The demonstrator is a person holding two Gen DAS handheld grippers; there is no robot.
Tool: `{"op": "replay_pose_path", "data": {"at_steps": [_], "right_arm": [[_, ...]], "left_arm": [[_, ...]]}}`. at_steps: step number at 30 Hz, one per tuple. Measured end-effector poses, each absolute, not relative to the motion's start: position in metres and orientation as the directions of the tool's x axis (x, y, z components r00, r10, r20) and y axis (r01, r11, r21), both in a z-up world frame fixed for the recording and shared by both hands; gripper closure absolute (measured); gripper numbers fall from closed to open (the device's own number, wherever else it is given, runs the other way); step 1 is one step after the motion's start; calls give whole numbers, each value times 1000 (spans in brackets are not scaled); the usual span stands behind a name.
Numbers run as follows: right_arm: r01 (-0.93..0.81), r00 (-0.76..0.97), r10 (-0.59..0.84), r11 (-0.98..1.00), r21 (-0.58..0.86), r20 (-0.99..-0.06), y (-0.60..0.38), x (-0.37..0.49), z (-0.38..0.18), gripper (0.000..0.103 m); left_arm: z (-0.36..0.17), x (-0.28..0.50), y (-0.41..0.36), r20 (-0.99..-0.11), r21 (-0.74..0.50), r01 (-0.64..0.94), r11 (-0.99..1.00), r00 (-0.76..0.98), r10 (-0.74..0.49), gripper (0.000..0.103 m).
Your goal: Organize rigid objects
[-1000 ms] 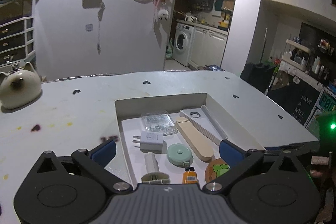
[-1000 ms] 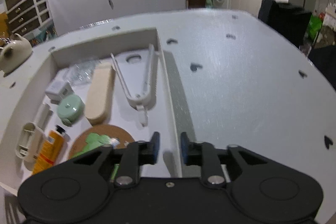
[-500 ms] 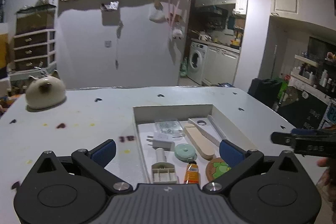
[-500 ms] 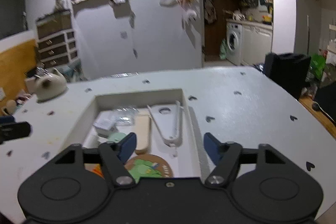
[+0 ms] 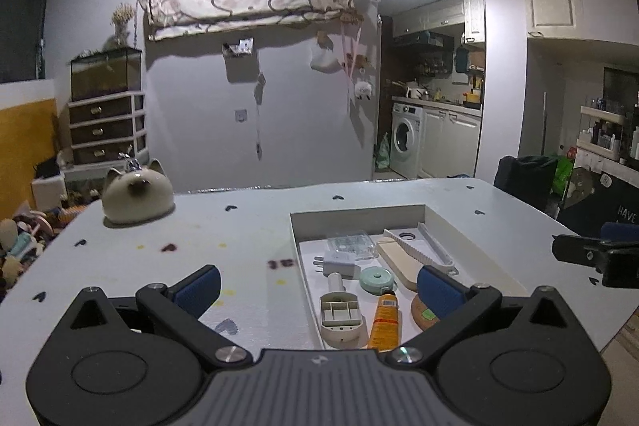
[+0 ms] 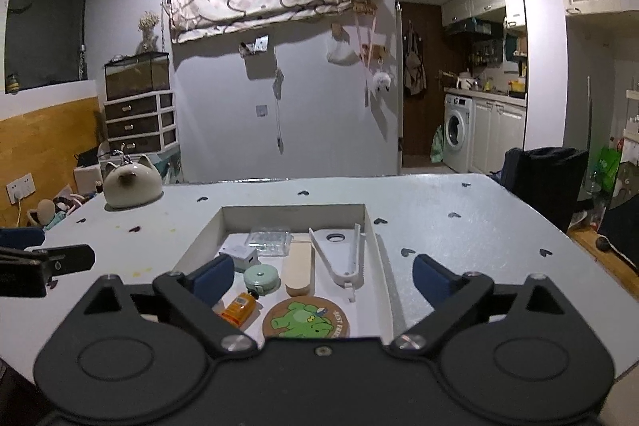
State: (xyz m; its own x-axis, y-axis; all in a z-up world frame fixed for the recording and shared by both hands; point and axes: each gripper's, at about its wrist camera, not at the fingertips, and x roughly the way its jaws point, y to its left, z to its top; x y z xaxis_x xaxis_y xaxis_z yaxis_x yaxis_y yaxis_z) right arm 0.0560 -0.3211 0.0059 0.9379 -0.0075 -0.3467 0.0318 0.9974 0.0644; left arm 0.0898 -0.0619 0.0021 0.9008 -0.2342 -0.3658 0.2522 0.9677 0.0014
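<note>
White tray (image 6: pixel 371 226) holds clip (image 6: pixel 343 258), coaster (image 6: pixel 305 318), tube (image 6: pixel 239 308), tape (image 6: pixel 261 278).

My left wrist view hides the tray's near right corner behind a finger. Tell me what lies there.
Observer: A round cork coaster with a green cartoon animal printed on it lies flat there, inside the tray.
Operator: Report the right gripper. I see only its tip at my right edge.
Observer: The right gripper hangs above the tray's near end. Its jaws are opening, already wide apart, and they grip nothing.
</note>
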Motion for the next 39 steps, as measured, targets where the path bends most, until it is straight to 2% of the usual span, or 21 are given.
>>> {"op": "replay_pose_path", "data": {"at_steps": [12, 39], "right_arm": [[60, 948, -51, 998, 19, -315, -307, 24, 1, 1], [34, 949, -29, 999, 11, -313, -295, 13, -1, 1]], "left_arm": [[-4, 60, -55, -355, -1, 210, 978, 914, -197, 0], [-7, 52, -48, -365, -12, 192, 981, 913, -183, 0]]}}
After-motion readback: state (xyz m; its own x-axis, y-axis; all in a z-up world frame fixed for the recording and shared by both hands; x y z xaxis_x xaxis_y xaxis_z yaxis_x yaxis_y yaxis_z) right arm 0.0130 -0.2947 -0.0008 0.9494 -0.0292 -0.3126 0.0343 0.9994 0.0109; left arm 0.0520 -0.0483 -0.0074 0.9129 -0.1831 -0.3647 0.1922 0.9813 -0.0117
